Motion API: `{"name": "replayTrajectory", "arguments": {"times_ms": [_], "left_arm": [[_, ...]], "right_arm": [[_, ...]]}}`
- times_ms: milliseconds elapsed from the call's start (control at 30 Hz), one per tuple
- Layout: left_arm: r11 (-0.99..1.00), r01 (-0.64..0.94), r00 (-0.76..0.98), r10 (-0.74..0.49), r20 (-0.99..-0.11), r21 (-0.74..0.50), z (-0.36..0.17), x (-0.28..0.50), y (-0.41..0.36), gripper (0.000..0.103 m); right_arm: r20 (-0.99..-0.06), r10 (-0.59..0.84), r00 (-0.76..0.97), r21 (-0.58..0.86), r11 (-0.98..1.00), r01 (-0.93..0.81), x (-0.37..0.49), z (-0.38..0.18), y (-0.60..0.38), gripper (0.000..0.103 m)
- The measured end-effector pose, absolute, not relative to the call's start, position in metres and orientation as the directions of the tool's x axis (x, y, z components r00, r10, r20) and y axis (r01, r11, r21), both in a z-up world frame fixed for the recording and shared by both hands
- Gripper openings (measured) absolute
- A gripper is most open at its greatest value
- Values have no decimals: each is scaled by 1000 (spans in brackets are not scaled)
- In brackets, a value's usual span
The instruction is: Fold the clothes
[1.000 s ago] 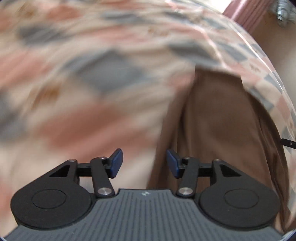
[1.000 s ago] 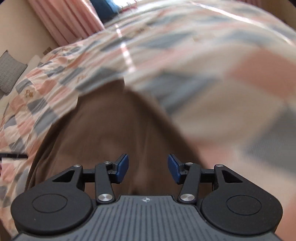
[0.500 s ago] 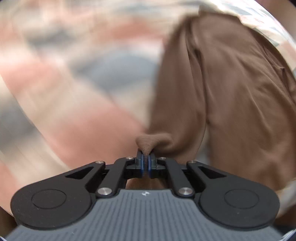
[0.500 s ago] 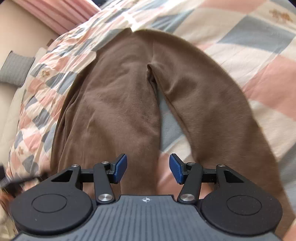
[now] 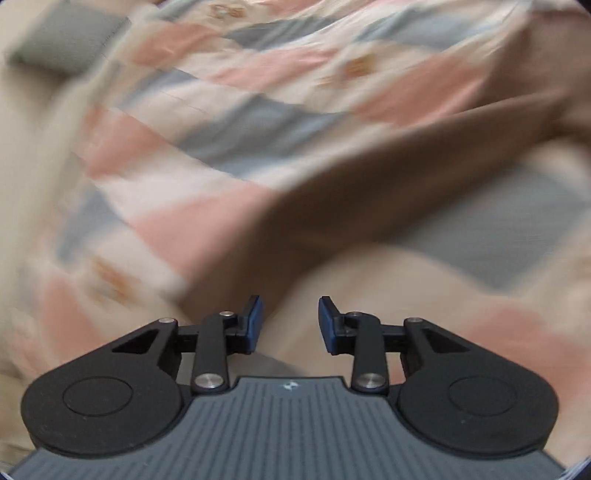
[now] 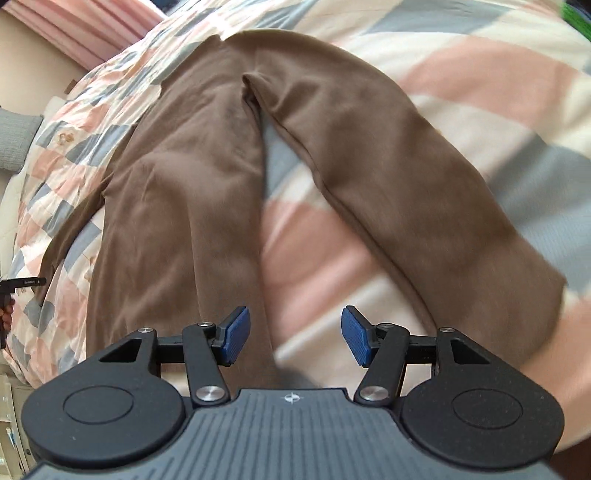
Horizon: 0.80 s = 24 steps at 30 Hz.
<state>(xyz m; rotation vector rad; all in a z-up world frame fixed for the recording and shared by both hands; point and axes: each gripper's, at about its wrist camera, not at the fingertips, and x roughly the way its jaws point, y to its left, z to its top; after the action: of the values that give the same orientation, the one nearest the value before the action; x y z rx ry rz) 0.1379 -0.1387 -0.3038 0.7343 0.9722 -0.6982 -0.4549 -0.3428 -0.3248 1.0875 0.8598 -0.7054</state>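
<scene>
A pair of brown trousers [image 6: 192,192] lies spread flat on a bed covered with a checked quilt [image 6: 480,85] in pink, grey-blue and cream. In the right wrist view the waist end sits far up the bed and the 2 legs run toward the near side, parting into a V with a wedge of quilt showing between them. The left leg runs almost straight down to the near edge; the right leg angles off to the right, its cuff lying near the right side of the view.

The right tongs [image 6: 293,338] hover above the near end of the trousers with their blue pads [image 6: 234,334] set wide apart and nothing between them. The inner edge of the left leg passes under the gap.

The left tongs [image 5: 290,323] are also spread apart and hold nothing. Their view is heavily blurred: a brown band of the trousers [image 5: 369,192] crosses the quilt [image 5: 192,221] diagonally from near centre toward the far right, beyond the pads and apart from them.

A grey cushion [image 5: 62,40] rests at the far left, off the quilt. Pink curtains [image 6: 85,26] hang at the far left in the right wrist view. At that view's left edge a hand [image 6: 6,310] on a black grip shows partly.
</scene>
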Motion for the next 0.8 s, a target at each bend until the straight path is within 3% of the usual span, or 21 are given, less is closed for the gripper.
{"name": "replayTrajectory", "arguments": {"times_ms": [67,133,200,267,367,533,567,600,633,667,800], "left_arm": [[590,805,276,-267,-923,70,-305,115,-115,32],[620,763,77,-367,-927,-183,-304,76,-91,39],[638,670,-95,-434,-896,-380,-317,46,-71,43],[672,549,-193,-477,-858,-497,-337,25,-58,45],[718,420,-245,-499,-831,-555,-360,6,-44,48],[743,331,-249,-525,-814,-581,-380,0,-41,51],[747,310,-255,-530,-809,-588,-384,-2,-43,47],[742,305,-262,-538,-801,-597,-385,-3,-50,33],[727,329,-265,-542,-798,-603,-382,-3,-54,17],[711,352,-268,-546,-794,-608,-379,-3,-58,3],[584,557,-200,-595,-778,-590,-322,-3,-58,3]], "right_arm": [[-853,-71,517,489,239,839,-468,-328,-331,59],[-827,-69,557,547,124,828,-484,-333,-320,59],[-766,-80,638,642,-47,765,-499,-346,-310,59],[-706,-116,698,705,-198,680,-508,-360,-299,59],[-681,-169,713,722,-319,614,-512,-376,-286,59],[-636,-220,740,747,-415,519,-506,-393,-275,59],[-628,-227,744,755,-410,512,-503,-392,-275,48],[-623,-233,746,761,-402,510,-499,-391,-275,19],[-628,-239,741,762,-380,524,-498,-387,-277,7],[-635,-252,730,763,-350,543,-497,-379,-279,5],[-631,-309,711,776,-239,584,-511,-331,-284,4]]}}
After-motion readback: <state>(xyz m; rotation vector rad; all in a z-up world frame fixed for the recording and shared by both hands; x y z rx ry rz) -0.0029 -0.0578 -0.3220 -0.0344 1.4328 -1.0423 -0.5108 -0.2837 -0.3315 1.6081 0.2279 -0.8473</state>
